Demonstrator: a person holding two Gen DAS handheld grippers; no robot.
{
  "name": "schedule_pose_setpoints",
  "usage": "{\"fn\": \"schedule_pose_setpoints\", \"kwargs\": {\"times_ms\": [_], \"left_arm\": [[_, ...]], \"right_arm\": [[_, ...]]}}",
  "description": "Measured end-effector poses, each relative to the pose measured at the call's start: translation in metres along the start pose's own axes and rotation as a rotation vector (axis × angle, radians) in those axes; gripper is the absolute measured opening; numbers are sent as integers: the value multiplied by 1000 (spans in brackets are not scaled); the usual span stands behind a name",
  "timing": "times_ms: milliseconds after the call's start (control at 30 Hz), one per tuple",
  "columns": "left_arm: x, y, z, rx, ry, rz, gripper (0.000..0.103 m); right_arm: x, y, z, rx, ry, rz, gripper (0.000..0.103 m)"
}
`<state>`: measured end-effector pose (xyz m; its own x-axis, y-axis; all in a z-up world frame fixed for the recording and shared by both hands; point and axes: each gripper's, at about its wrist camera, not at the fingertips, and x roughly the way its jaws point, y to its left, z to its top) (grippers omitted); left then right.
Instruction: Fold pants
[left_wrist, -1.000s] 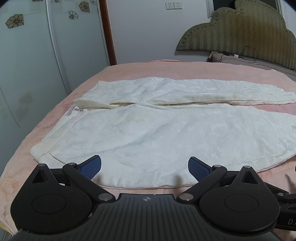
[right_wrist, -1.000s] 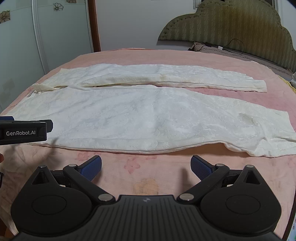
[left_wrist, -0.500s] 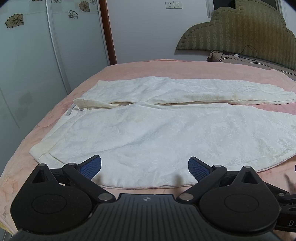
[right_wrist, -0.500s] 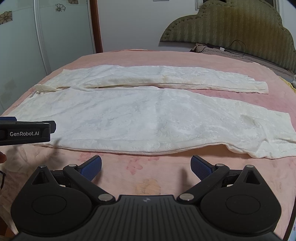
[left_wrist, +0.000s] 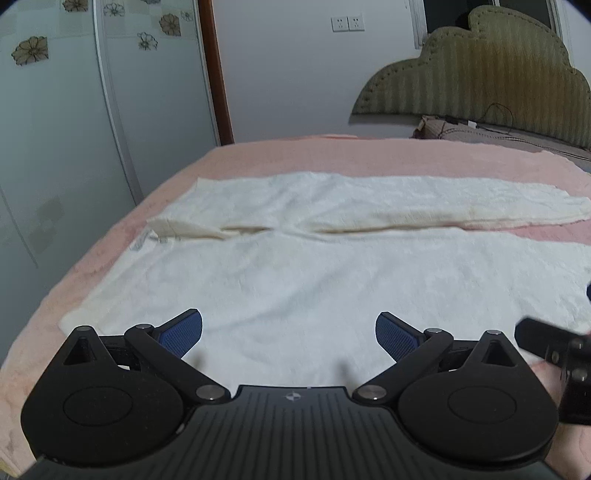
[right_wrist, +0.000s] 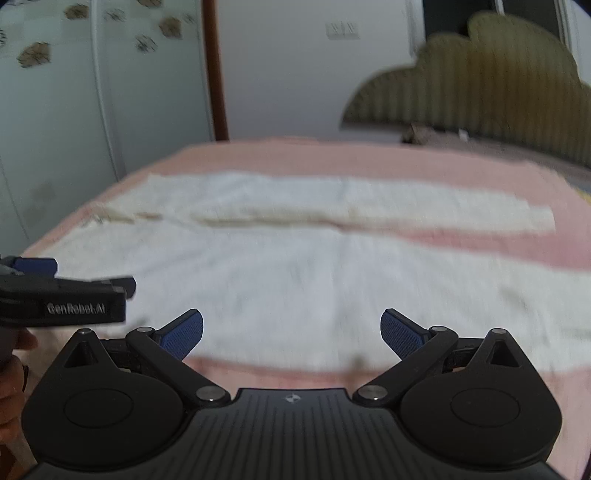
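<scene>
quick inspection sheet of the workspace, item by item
surface: pink bedspread on a bed
job's things: white textured pants laid flat, legs spread apart, unfolded
clutter: nothing seen
grippers: left gripper open over the near edge of the pants; right gripper open above that edge, empty
cables: dark cable by the headboard
surroundings: olive padded headboard, floral frosted wardrobe doors, white wall sockets

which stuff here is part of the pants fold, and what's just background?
Job:
- pants, spread flat, unfolded
- left gripper, open, over the near leg
- right gripper, open, at the near hem edge
- bed, the work surface

Lying about:
- headboard
- cable by the headboard
- wardrobe
- wall sockets
</scene>
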<state>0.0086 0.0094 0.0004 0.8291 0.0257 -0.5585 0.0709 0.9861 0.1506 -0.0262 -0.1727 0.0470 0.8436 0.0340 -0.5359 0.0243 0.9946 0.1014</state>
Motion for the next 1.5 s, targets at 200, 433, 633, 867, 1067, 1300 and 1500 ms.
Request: {"fn": "schedule_pose_setpoints", "kwargs": {"times_ms": [200, 433, 633, 867, 1067, 1300, 1500], "left_arm": [[17, 16, 21, 3, -53, 88, 103], [57, 44, 29, -17, -31, 179, 103], [92, 71, 28, -71, 50, 177, 103], [117, 91, 49, -69, 75, 177, 103], [142, 106, 77, -92, 106, 140, 103], [173, 121, 117, -150, 112, 87, 102], [224, 151, 167, -315, 137, 22, 99]], "right_arm": [[46, 16, 37, -175, -20, 76, 103], [133, 31, 84, -480, -22, 207, 103], [255, 7, 154, -357, 117, 234, 103], [370, -19, 200, -184, 196, 370, 102], [426, -1, 216, -252, 261, 533, 85], [433, 10, 214, -293, 308, 670, 28], [375, 51, 191, -684, 94, 500, 10]]}}
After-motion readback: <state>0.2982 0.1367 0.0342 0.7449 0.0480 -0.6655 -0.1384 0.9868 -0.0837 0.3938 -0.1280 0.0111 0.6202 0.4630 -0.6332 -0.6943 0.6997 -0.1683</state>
